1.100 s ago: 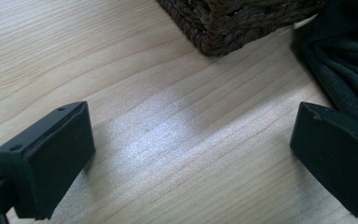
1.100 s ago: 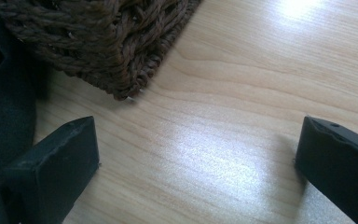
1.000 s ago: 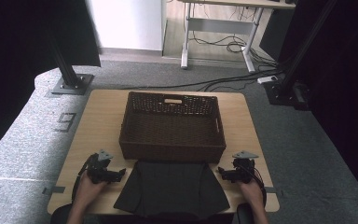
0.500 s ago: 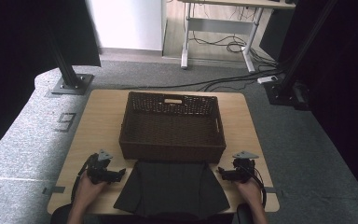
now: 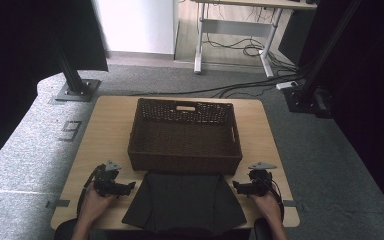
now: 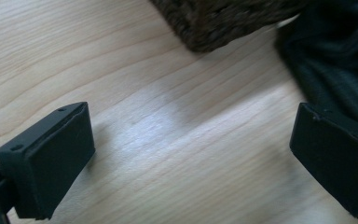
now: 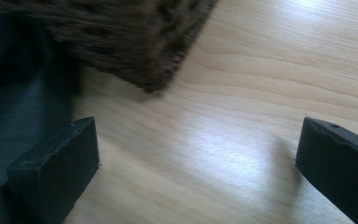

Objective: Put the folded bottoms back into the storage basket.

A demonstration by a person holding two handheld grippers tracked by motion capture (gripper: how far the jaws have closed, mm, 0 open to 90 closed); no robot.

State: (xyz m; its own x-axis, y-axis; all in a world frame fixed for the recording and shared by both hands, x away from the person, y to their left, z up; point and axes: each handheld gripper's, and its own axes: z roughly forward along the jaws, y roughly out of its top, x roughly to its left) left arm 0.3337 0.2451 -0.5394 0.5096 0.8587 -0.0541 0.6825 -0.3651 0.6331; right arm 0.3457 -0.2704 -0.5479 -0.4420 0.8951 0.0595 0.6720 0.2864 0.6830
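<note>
A dark folded cloth (image 5: 184, 202) lies flat at the table's near edge, just in front of a brown wicker basket (image 5: 185, 136). My left gripper (image 5: 129, 187) rests on the wood at the cloth's left side, jaws wide open with bare table between them; the cloth's edge (image 6: 340, 60) and the basket corner (image 6: 223, 21) lie ahead. My right gripper (image 5: 235, 186) sits at the cloth's right side, also open over bare wood. Its view holds the cloth (image 7: 18, 98) at left and a basket corner (image 7: 140, 42) beyond.
The wooden table (image 5: 105, 130) has bare strips left and right of the basket. The basket looks empty. Black stand bases (image 5: 75, 90) and cables (image 5: 250, 50) lie on the grey floor beyond the table.
</note>
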